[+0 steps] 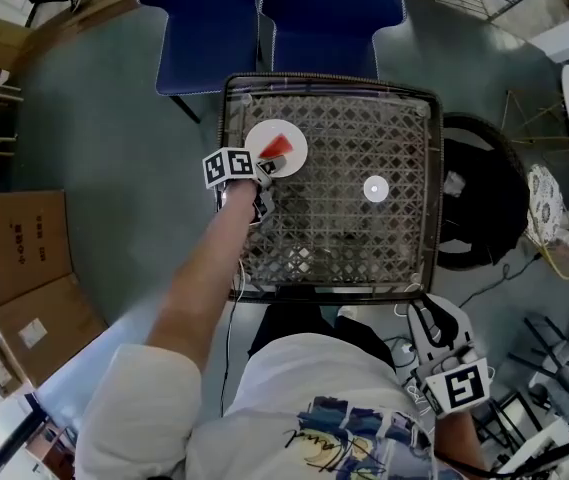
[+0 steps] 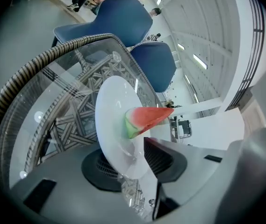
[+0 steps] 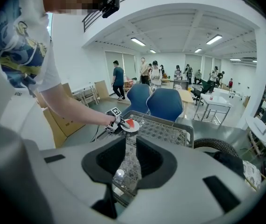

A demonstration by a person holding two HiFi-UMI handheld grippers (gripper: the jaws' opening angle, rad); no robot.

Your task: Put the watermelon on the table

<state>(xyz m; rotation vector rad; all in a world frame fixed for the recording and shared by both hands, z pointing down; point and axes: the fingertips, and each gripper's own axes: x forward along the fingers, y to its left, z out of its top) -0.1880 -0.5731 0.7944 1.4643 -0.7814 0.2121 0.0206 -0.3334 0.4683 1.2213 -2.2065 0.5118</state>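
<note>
While the left tool point(image 1: 264, 166) stands with its jaws spread, the rim of the plate point(image 1: 294, 136) lies between them, seemingly unclamped. On that plate sits the watermelon point(image 1: 277, 147), a red wedge with a green rind, near the far left corner of the tabletop point(image 1: 364, 248). The watermelon looks light, smooth and stiff, probably a plastic model, so it may slide on the glossy white plate. Taking hold at the plate's rim and keeping it level seems safest. The tabletop is clear glass over a woven wicker lattice, with a braided rim. Off its near right corner hangs the right tool point(image 1: 432, 320), jaws apart and empty.
</note>
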